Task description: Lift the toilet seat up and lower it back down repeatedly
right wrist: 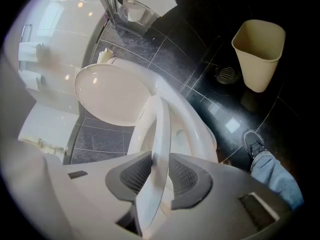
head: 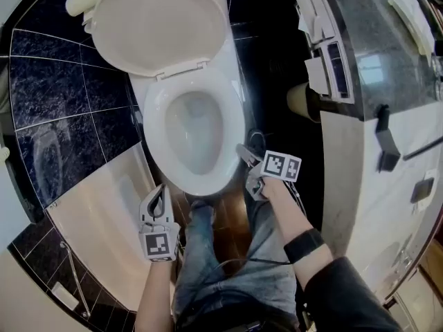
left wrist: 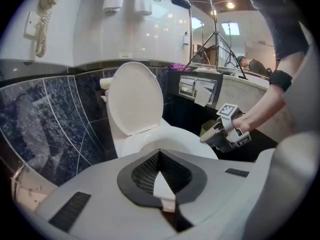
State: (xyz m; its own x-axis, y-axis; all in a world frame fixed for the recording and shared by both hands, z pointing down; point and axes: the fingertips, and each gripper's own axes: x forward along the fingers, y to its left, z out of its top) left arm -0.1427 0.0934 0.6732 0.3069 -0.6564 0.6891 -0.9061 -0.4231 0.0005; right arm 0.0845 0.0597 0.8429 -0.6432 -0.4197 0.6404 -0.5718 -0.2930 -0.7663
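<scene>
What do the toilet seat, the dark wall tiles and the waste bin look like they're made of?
Toilet seat: likely hard white plastic, smooth and glossy, with a thin edge.
Wall tiles: glazed ceramic or polished stone; dark blue marbling, reflections, pale grout lines.
Waste bin: probably cream plastic, fairly matte, with thin plain walls.

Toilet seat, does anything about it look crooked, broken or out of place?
Nothing looks spilled or damaged. The toilet seat is tilted, its front edge raised off the bowl rim, but only because the right gripper is clamped on that edge. The lid stands open behind it.
</scene>
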